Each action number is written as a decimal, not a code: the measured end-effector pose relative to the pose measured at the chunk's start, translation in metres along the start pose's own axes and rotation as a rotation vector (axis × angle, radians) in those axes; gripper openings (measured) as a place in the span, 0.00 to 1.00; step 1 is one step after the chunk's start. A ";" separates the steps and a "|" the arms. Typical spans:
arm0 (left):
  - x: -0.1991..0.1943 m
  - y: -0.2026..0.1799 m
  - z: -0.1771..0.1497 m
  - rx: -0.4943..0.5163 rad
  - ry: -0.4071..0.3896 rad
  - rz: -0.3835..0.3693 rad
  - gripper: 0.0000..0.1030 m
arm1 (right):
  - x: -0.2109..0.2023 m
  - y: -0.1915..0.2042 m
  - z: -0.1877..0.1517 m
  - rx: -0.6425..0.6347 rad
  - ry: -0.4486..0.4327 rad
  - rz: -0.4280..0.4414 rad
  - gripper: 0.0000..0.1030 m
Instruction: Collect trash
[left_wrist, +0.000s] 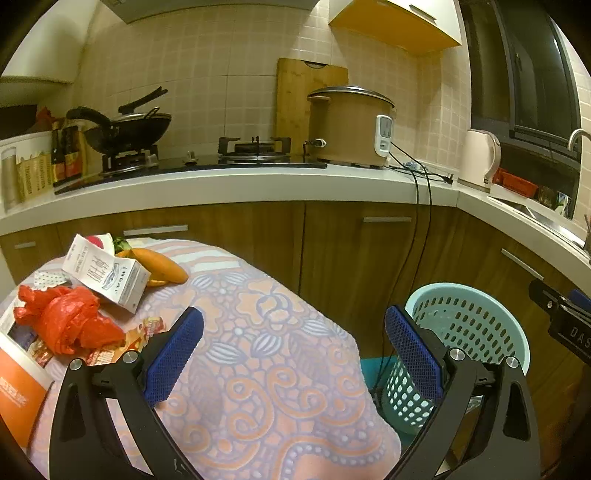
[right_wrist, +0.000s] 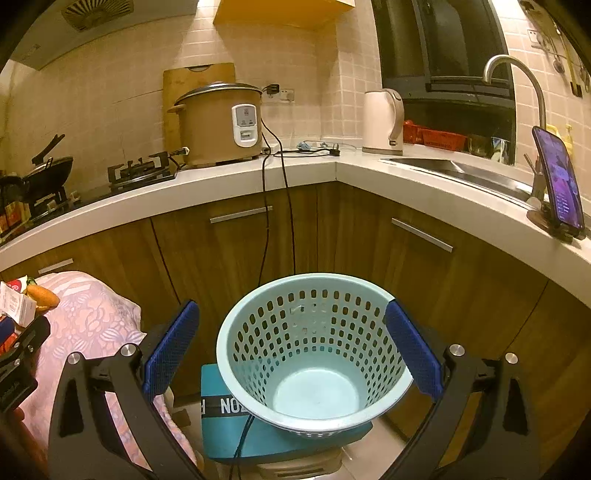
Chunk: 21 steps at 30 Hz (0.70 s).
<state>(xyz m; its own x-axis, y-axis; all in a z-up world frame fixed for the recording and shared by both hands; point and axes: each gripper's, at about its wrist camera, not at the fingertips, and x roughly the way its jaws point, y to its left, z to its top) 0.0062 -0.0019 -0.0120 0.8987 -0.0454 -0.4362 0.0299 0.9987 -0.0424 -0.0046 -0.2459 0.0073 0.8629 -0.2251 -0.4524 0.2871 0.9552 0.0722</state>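
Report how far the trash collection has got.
Done: nothing; the pale blue perforated plastic basket is empty. In hand: nothing; the left gripper and right gripper are both open. Left: the crumpled red plastic bag, the white printed carton, the snack wrappers and the spotted scrap lie on the floral cloth, beside a carrot.

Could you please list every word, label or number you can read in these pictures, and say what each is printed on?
"DAS", cut off by the frame edge: on the black body of the right gripper.
"NOZ", cut off at its left: on a black band across the teal box under the laundry-style basket.
White carton: large print, too blurred to read.
Orange-and-white box: white characters, unreadable.
Sauce bottles, rice cooker panel, phone screen: too small.
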 end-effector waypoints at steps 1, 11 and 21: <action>0.000 0.000 0.000 0.002 -0.001 0.002 0.93 | 0.000 0.001 -0.001 -0.004 -0.001 0.001 0.93; 0.005 0.000 -0.002 0.002 0.013 0.007 0.93 | 0.002 0.002 -0.003 -0.017 -0.014 0.031 0.93; 0.007 -0.003 -0.004 0.016 0.018 0.010 0.93 | 0.008 -0.007 -0.003 0.001 -0.001 0.037 0.93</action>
<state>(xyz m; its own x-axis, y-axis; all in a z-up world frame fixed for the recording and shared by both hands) 0.0104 -0.0054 -0.0180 0.8912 -0.0356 -0.4523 0.0277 0.9993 -0.0240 -0.0013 -0.2536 0.0009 0.8733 -0.1901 -0.4485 0.2556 0.9626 0.0897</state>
